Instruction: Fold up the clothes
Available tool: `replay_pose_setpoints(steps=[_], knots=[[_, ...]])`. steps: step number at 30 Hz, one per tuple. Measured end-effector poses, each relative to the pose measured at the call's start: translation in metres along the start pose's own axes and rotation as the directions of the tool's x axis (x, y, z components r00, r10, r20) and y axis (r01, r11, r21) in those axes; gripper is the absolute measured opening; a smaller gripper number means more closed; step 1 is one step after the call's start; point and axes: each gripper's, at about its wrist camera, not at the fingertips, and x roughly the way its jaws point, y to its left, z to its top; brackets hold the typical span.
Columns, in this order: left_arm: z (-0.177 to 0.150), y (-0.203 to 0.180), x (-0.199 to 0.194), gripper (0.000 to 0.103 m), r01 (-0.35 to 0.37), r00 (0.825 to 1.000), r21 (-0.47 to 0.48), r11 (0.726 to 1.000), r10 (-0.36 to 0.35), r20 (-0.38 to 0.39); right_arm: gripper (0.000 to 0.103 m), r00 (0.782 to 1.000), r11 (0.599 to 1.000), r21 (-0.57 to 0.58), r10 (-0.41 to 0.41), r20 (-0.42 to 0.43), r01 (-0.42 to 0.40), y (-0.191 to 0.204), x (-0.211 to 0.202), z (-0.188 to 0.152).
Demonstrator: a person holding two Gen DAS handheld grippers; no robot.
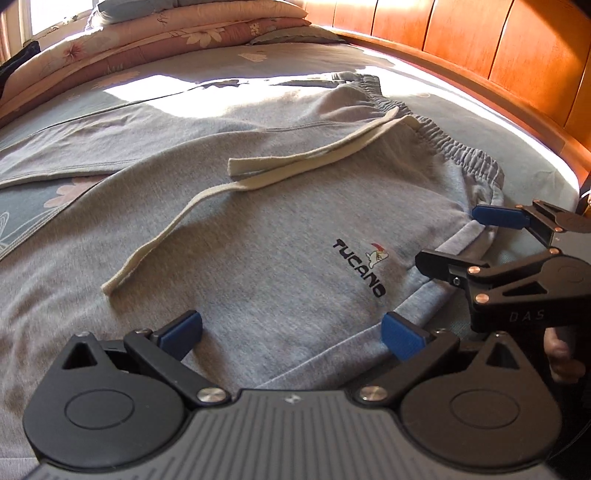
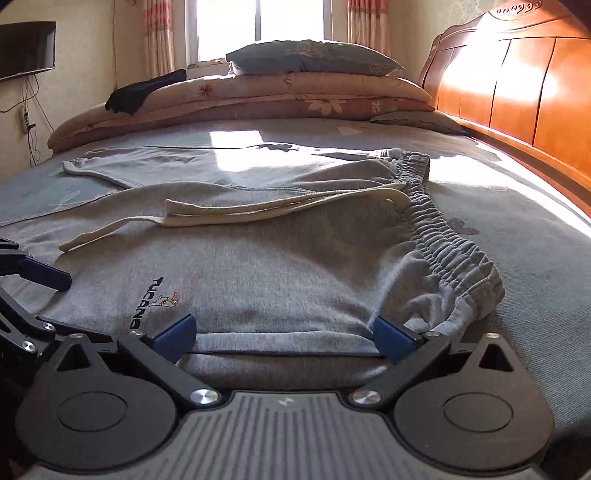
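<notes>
Matt grey knit sweatpants [image 1: 280,229] with a cream woven drawstring [image 1: 207,192] lie near a glossy wooden headboard [image 2: 517,92].

This was a bedroom in a home. A wide bed [image 2: 498,236] with a grey patterned sheet stood against a tall wooden headboard [image 2: 524,92]. At the far side lay folded floral quilts [image 2: 258,96] with a pillow [image 2: 314,57] on top. Behind them were a bright window [image 2: 258,22] with curtains [image 2: 159,37], and a television [image 2: 26,48] hung on the wall.
</notes>
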Motion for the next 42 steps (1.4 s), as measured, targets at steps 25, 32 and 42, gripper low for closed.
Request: replay_pose_setpoints(steps=[25, 32, 42], knots=[[-0.004, 0.011, -0.003, 0.102, -0.038, 0.999, -0.028, 0.999, 0.038, 0.000, 0.103, 0.975, 0.985, 0.059, -0.153, -0.162, 0.164, -0.006, 0.102, 0.080], [-0.002, 0.011, 0.000, 0.103, -0.059, 0.998, -0.041, 0.997, 0.060, 0.012, 0.103, 0.977, 0.983, 0.087, -0.144, -0.156, 0.159, -0.037, 0.073, 0.061], [0.013, 0.001, -0.006, 0.102, -0.075, 0.996, 0.007, 0.997, 0.075, 0.049, 0.103, 0.983, 0.991, 0.060, -0.106, -0.153, 0.116, -0.011, 0.061, 0.074]])
